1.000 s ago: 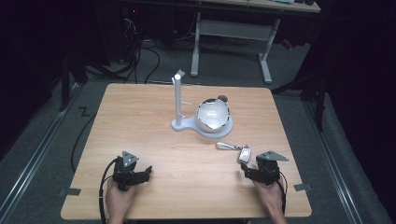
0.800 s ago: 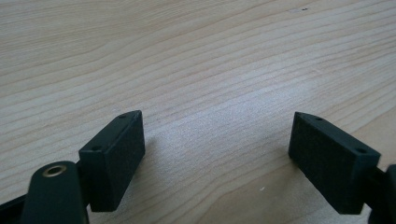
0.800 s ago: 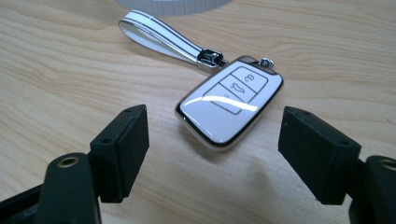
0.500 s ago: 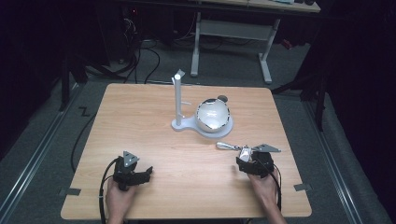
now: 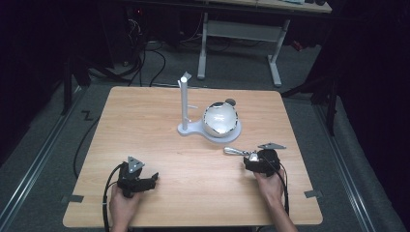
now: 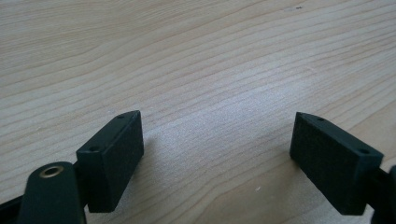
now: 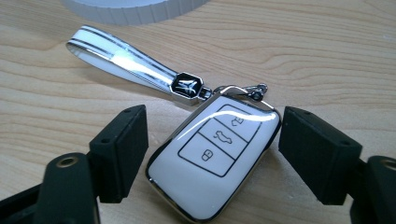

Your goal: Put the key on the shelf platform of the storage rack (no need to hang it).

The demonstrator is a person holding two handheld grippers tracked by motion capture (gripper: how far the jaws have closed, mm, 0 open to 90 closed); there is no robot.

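Observation:
A white car key fob (image 7: 212,156) with a chrome rim and three button icons lies flat on the wooden table (image 5: 145,125). Its white strap (image 7: 126,60) runs off to the upper left. My right gripper (image 7: 212,123) is open, one jaw on each side of the fob with small gaps. From above, the fob (image 5: 252,156) and strap (image 5: 232,151) lie just left of the right gripper (image 5: 251,162), right of the table's centre. My left gripper (image 5: 153,179) rests near the front left, open, with bare wood between its jaws (image 6: 217,130).
A white stand (image 5: 184,96) with an upright pole sits mid-table, and a shiny round bowl (image 5: 220,119) rests on its base. The base's ribbed edge (image 7: 135,9) lies just beyond the strap. Desk legs and cables are on the floor behind the table.
My right gripper has moved left and forward until its open jaws flank the key fob. The left gripper has stayed put.

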